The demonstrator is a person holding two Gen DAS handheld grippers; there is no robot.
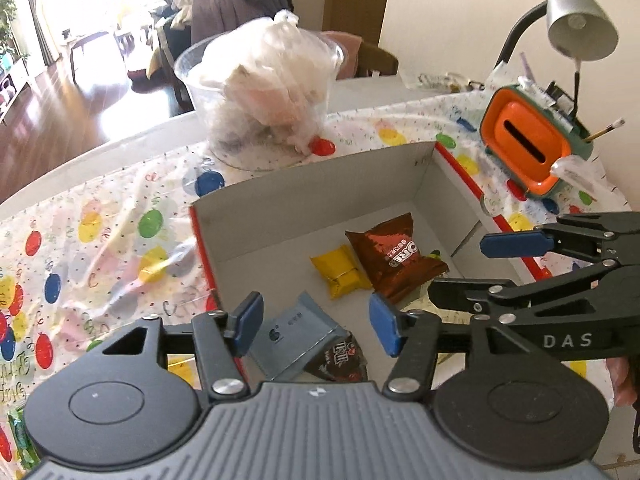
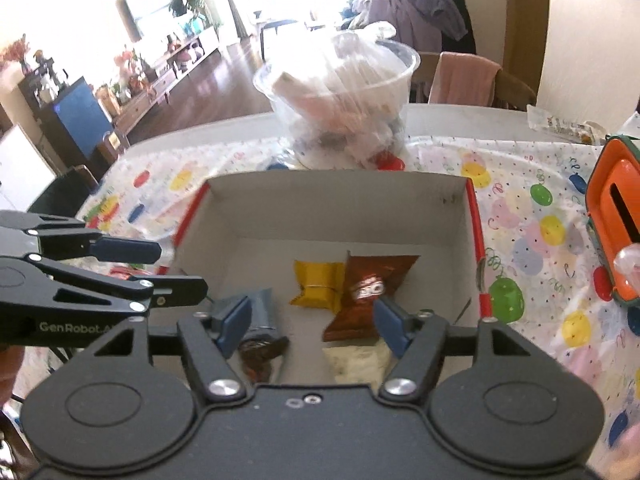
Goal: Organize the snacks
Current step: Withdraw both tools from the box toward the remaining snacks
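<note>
A white cardboard box [image 1: 320, 184] [image 2: 340, 204] with red outer edges lies open on the table. Inside it lie a brown Oreo packet [image 1: 396, 262] [image 2: 372, 288], a yellow packet [image 1: 342, 276] [image 2: 316, 284], a grey-blue packet [image 1: 296, 332] [image 2: 264, 312], a brown M&M's bag [image 1: 340, 364] and a pale packet [image 2: 356, 360]. My left gripper [image 1: 316, 326] [image 2: 160, 270] hovers open above the box's near left part, with nothing between its blue pads. My right gripper [image 2: 312, 326] [image 1: 488, 266] hangs open over the near right part, also holding nothing.
A clear plastic tub [image 1: 260, 96] [image 2: 340, 104] stuffed with bagged items stands behind the box. An orange tissue holder [image 1: 524, 140] [image 2: 616, 220] and a grey desk lamp [image 1: 576, 20] sit at the right. A balloon-print cloth [image 1: 100, 240] covers the table; a green packet [image 1: 20, 432] lies at its left edge.
</note>
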